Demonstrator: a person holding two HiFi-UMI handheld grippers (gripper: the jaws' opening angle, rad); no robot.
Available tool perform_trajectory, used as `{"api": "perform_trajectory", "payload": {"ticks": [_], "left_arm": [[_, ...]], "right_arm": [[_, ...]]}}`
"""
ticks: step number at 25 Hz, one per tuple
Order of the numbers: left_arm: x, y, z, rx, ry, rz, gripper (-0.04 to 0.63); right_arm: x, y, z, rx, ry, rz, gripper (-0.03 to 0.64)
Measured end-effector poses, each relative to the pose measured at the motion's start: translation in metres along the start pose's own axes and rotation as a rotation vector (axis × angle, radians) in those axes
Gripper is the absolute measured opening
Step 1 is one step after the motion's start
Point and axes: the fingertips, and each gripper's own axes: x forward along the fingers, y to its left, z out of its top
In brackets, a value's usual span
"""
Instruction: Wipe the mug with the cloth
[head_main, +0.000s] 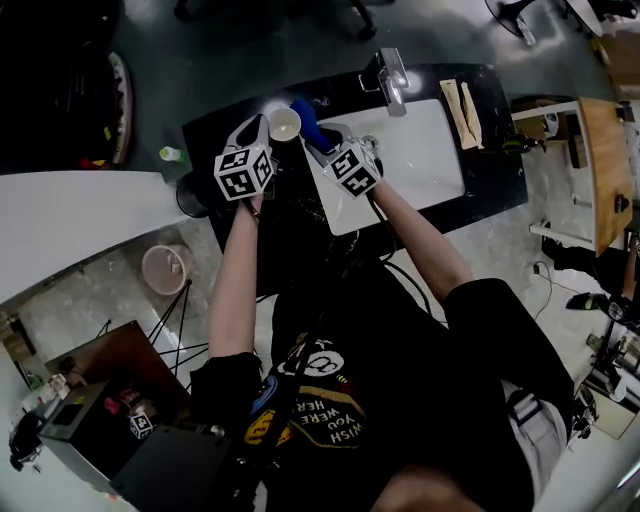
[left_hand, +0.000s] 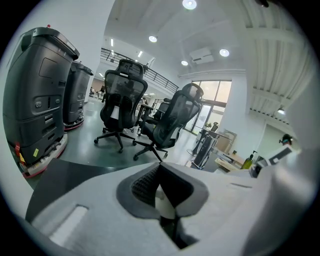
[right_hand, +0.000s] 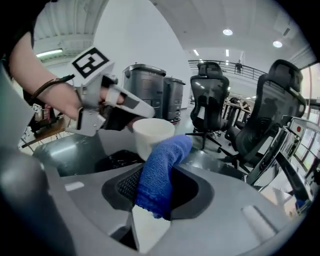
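My left gripper (head_main: 263, 130) is clamped on the white mug (head_main: 285, 123), steadying it over the black counter (head_main: 495, 150). My right gripper (right_hand: 156, 192) pinches the blue cloth (right_hand: 161, 170) (free end forward), right at the mug's side for wiping.

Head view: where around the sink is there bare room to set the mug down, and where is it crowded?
Free: the white sink basin below the faucet; the black counter right of the tan strips. Crowded: the counter's left end, where mug and cloth meet.
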Motion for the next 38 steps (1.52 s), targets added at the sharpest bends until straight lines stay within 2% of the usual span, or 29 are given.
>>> {"api": "perform_trajectory", "payload": {"ticks": [3, 5, 7, 9, 12, 16, 21, 23, 26, 29, 31, 34, 38], "left_arm": [[0.004, -0.006, -0.001, 0.004, 0.002, -0.017, 0.003], [0.006, -0.013, -0.003, 0.019, 0.008, -0.036, 0.003], [0.007, -0.017, -0.004, 0.024, 0.01, -0.048, 0.003], [0.006, -0.015, -0.004, 0.017, 0.008, -0.05, 0.003], [0.001, -0.008, -0.002, -0.006, -0.003, -0.036, 0.003], [-0.004, 0.004, -0.005, -0.04, -0.005, -0.006, 0.003], [-0.005, 0.005, -0.009, -0.04, -0.006, -0.011, 0.003], [-0.008, 0.005, -0.01, -0.038, -0.004, -0.011, 0.003], [-0.013, 0.006, -0.009, -0.034, -0.005, -0.011, 0.003], [-0.018, 0.006, -0.011, -0.031, -0.002, -0.008, 0.003], [-0.02, 0.005, -0.013, -0.033, 0.0, -0.006, 0.003], [-0.019, 0.002, -0.013, -0.031, -0.003, -0.01, 0.003], [-0.018, -0.003, -0.012, -0.038, -0.017, -0.025, 0.003]], "right_arm": [[-0.019, 0.041, -0.008, -0.06, -0.012, 0.103, 0.137], [-0.033, 0.05, -0.016, -0.053, -0.026, 0.135, 0.135], [-0.042, 0.035, -0.023, 0.005, -0.037, 0.094, 0.135], [-0.043, 0.007, -0.022, 0.058, -0.041, 0.016, 0.135], [-0.03, -0.017, -0.011, 0.079, -0.026, -0.046, 0.135], [-0.017, 0.021, -0.012, -0.035, 0.042, 0.041, 0.137], [-0.056, 0.077, -0.03, -0.094, 0.008, 0.137, 0.136], [-0.064, 0.066, -0.034, -0.055, -0.009, 0.106, 0.136], [-0.054, 0.018, -0.024, 0.022, -0.015, -0.008, 0.135], [-0.029, -0.009, -0.008, 0.036, 0.004, -0.059, 0.136], [-0.018, -0.002, -0.008, 0.014, 0.033, -0.033, 0.136], [-0.027, 0.036, -0.019, -0.042, 0.053, 0.04, 0.136], [-0.057, 0.089, -0.031, -0.08, 0.021, 0.129, 0.135]]}}
